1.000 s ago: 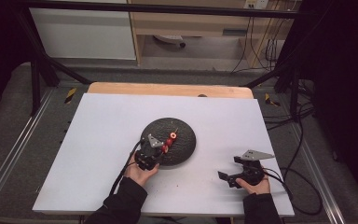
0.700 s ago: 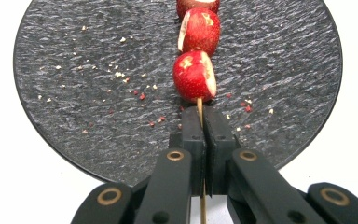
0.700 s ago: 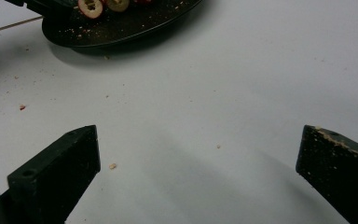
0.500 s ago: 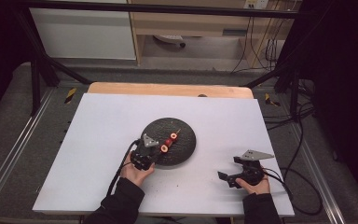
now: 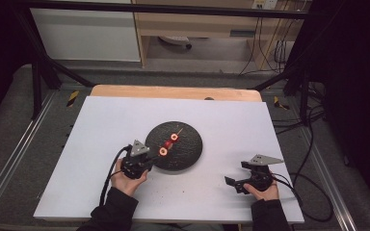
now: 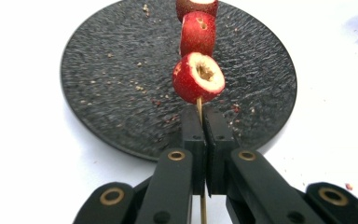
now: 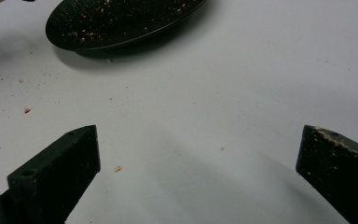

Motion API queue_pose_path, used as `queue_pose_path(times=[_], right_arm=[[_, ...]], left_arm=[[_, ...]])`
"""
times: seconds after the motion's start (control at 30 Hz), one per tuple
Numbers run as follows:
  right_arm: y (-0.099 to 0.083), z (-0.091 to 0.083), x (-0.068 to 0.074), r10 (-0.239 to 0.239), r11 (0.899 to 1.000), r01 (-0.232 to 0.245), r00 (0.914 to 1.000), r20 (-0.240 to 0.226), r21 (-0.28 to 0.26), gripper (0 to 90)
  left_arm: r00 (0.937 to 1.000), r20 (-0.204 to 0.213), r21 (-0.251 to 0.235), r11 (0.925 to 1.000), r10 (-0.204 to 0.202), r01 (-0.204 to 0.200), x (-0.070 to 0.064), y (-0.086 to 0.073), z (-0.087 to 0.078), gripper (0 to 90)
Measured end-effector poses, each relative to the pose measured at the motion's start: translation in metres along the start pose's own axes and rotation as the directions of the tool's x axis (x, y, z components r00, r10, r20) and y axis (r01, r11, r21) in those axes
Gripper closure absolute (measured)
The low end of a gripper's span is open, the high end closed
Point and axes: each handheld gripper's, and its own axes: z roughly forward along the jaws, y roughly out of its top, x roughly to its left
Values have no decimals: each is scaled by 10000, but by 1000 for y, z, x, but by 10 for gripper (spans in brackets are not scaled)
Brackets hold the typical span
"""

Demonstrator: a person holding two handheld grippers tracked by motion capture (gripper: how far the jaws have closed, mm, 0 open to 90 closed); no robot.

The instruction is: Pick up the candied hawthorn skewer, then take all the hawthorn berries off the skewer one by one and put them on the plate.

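- The left gripper (image 5: 147, 161) is made of black parts, with a grey three-cornered plate (image 5: 138, 147) on its top.
- In the left gripper view, brass-coloured rings (image 6: 176, 155) are set into the black link arms, and the jaws are flat black blocks.
- A black cable (image 5: 111, 171) is attached to the left gripper.
- The right gripper (image 5: 236, 182) is also black, with the same grey plate; pale crumbs are stuck on its pads (image 7: 340, 156).
- Dark sleeves (image 5: 115, 211) are worn on both forearms.

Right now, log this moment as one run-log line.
left gripper: shut on skewer | fruit pieces: over black plate | right gripper: open, over white table
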Motion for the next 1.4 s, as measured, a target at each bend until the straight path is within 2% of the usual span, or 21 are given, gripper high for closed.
queue_pose_path(times=[0.23, 0.3, 0.43, 0.63, 0.77, 0.97, 1.4], right_arm=[[2, 2, 4, 21, 10000, -21, 10000, -26, -40, 6], [3, 3, 6, 68, 10000, -68, 10000, -53, -60, 6], [5, 6, 10, 31, 10000, -32, 9999, -95, -46, 5], [10, 11, 19, -132, 9999, 132, 9998, -165, -9, 5], [15, 15, 26, -269, 9996, 265, 9993, -241, -129, 5], [22, 24, 39, -313, 9995, 312, 9991, -279, -20, 5], [47, 41, 65, -516, 9986, 514, 9981, -343, -80, 5]], left_arm=[[9998, 187, -360, 9993, -79, 86, 12, -18, -18, 883], [9992, 361, -424, 9990, -158, 173, 15, -23, -23, 883], [9990, 392, -578, 9981, -204, 226, 19, -30, -31, 883], [9986, 511, -696, 9975, 113, -78, 20, -39, -40, 882], [9982, 587, -832, 9965, 109, -60, 21, -45, -42, 882], [9972, 737, -977, 9952, 146, -73, 20, -47, -45, 882], [9962, 839, -1017, 9947, 247, -161, 15, -49, -46, 882]])
